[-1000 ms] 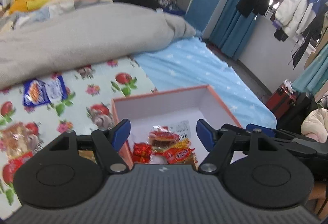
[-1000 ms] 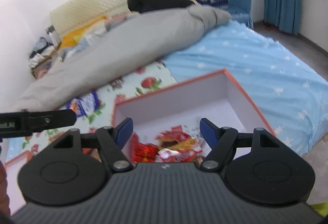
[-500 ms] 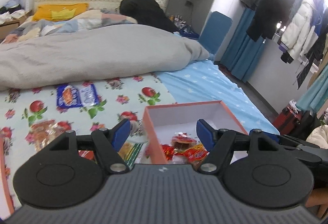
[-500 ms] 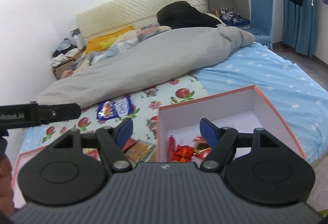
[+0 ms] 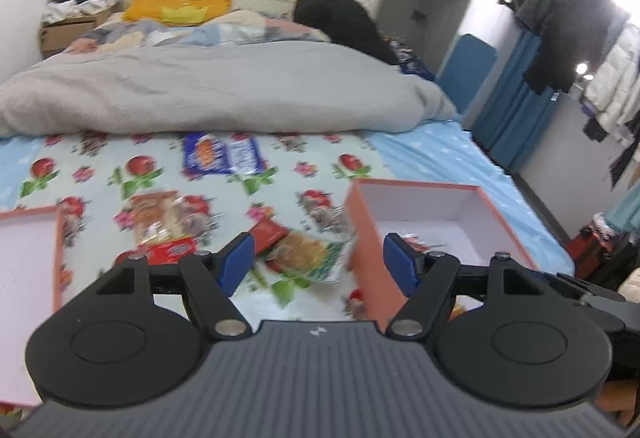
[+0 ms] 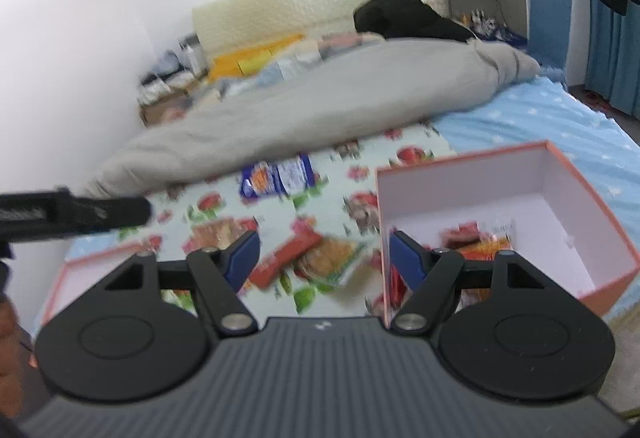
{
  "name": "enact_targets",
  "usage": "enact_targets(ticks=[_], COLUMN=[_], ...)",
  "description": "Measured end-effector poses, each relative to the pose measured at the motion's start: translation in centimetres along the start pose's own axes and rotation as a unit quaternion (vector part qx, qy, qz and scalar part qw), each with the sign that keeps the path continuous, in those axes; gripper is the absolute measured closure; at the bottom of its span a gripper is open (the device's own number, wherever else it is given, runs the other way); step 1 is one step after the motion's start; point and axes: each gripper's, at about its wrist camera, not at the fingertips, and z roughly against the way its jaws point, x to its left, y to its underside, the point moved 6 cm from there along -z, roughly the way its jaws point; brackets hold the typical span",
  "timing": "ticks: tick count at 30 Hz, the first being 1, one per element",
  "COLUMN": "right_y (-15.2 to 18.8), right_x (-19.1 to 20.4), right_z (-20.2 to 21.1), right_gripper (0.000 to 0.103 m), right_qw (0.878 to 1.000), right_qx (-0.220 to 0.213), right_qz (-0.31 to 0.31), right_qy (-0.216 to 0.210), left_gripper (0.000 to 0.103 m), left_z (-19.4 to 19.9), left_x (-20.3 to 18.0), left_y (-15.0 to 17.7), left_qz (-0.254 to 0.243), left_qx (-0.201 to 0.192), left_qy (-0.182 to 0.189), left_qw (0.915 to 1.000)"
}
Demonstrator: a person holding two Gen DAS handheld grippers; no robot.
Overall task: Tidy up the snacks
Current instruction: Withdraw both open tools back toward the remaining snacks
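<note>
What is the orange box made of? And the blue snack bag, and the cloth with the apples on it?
The orange box looks like stiff cardboard: thin straight walls, matte, white inside. The blue snack bag seems to be shiny plastic film, glinting and crinkled, though it is blurred. The apple cloth looks like a smooth printed sheet, perhaps plastic or thin fabric; the frames leave that open.

No text could be read: print on the blue snack packet [image 5: 222, 153] and the red wrapper [image 5: 168, 249] (both motion-blurred) stayed illegible in both views.
</note>
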Motion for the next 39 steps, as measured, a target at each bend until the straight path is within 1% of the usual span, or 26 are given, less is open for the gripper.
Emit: enact_targets(ticks=[6,10,15,17,21,27,31,35,39], right_y=[3.1,4.5,6.3,6.8,7.2,8.2,8.9,9.5,9.7], right_x=[2.1,3.2,4.0,4.1,4.8,5.3,5.4,5.9,6.4], right_z=[-0.8,-1.0,-1.4,-1.7,-1.6,-2.2,-3.3,-4.9,-7.1], right_gripper=[0.029,0.029,0.029,0.029,0.029,0.03,0.03,0.03,0.03], right_qw=[1.0,0.999,0.999,0.999,0.998,0.997,0.996,0.994,0.994], right_qx=[0.016,0.015,0.021,0.023,0.015,0.015,0.028,0.039,0.042], right_qz=[0.009,0.019,0.008,0.005,0.022,0.044,0.053,0.066,0.068], right_qy=[-0.02,-0.027,-0.046,-0.046,-0.049,-0.058,-0.073,-0.075,-0.08], left_gripper=[0.028,0.028,0.028,0.028,0.028,0.028,0.027,0.025,0.024], left_z=[0.1,0.3,0.4,0.5,0.4,-1.1,-2.2,-4.0,-6.9], left_x=[3.0,4.7,6.0,6.4,7.5,9.8,11.5,13.0,14.5], left_y=[3.1,4.7,6.6,7.3,8.5,10.9,12.0,12.4,12.2], left_qz=[0.022,0.039,0.056,0.057,0.07,0.104,0.126,0.139,0.142], left_qx=[0.012,0.012,0.015,0.016,0.007,0.023,0.03,0.035,0.04], left_qy=[-0.023,-0.037,-0.052,-0.057,-0.063,-0.077,-0.083,-0.082,-0.08], left_qw=[0.9994,0.9985,0.997,0.9966,0.9955,0.9912,0.9881,0.9863,0.9858])
